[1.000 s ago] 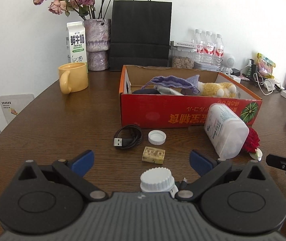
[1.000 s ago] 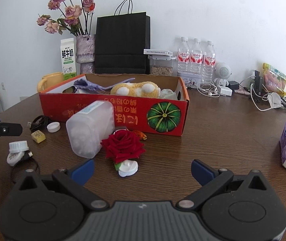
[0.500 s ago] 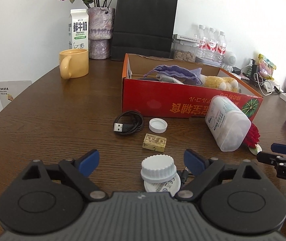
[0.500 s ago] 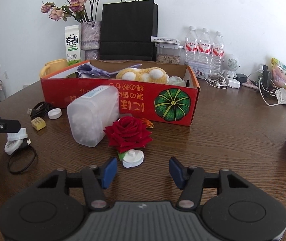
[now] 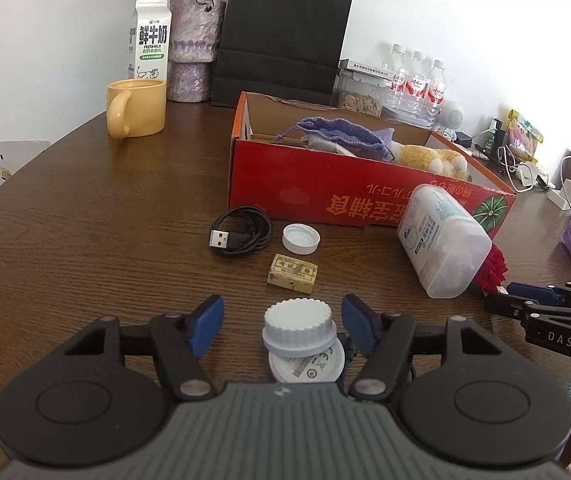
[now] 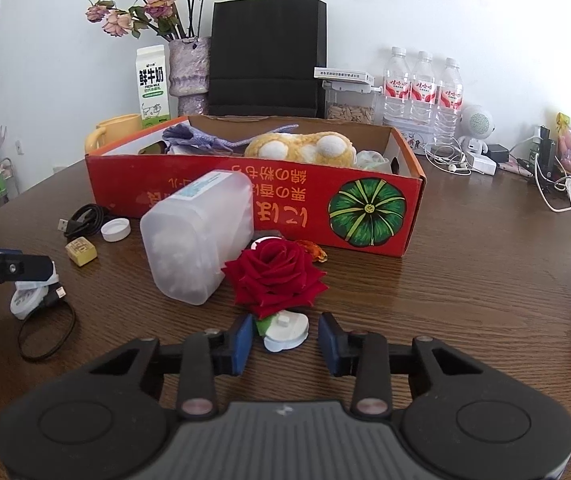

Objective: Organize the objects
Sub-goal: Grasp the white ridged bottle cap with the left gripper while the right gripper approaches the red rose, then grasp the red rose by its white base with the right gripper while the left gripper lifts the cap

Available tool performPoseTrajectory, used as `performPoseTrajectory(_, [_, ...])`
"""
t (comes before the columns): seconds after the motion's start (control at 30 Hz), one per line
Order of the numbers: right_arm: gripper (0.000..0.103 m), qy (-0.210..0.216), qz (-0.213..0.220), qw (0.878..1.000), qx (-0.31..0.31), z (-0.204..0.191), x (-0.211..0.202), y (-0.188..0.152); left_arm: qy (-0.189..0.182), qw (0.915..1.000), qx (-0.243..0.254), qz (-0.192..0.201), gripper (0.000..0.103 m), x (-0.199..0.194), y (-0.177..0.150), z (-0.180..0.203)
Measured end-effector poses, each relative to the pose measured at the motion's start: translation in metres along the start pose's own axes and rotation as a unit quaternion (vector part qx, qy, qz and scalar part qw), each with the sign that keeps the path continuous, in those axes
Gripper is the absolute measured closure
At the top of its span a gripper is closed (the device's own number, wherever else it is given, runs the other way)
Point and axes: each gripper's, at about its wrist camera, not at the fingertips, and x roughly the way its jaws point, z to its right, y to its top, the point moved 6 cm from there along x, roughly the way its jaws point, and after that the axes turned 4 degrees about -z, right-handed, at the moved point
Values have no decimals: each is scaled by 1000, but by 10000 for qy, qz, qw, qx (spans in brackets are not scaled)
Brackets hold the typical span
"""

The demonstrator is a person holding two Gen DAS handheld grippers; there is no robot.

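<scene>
- Two grippers have each narrowed around a target since a second ago: the left gripper (image 5: 283, 322) now has its fingers apart on either side of a white ribbed cap (image 5: 298, 325), not yet touching it.
- The right gripper (image 6: 285, 338) has drawn its fingers much nearer together than before, flanking the white base (image 6: 286, 330) under the red rose (image 6: 276, 276); a small gap shows on both sides, so nothing is clamped.
- My reading: both pickups are about to begin, with the red box (image 6: 369, 212) as the likely place to put them.
- The cap sits on a white disc (image 5: 307, 364) with a thin black cable (image 6: 45, 332) attached, which could drag along.
- A clear plastic jar (image 6: 197, 240) lies on its side touching the rose, so lifting may nudge it.
- Open counter (image 5: 85, 220) lies to the left; the box's near wall must be cleared, and a plush toy (image 6: 305, 148) and purple pouch (image 5: 337, 134) already fill part of it.
</scene>
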Motion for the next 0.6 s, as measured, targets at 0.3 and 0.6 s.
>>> performPoseTrajectory(0.3, [78,14,24,10000,-19,-2,0,0,-79,9999,-83,-25,66,1,-1,2])
performPoseTrajectory(0.6, [78,-16,53,10000,1,-2,-2,-2,-56,9999,-122,30,66,-1,0,0])
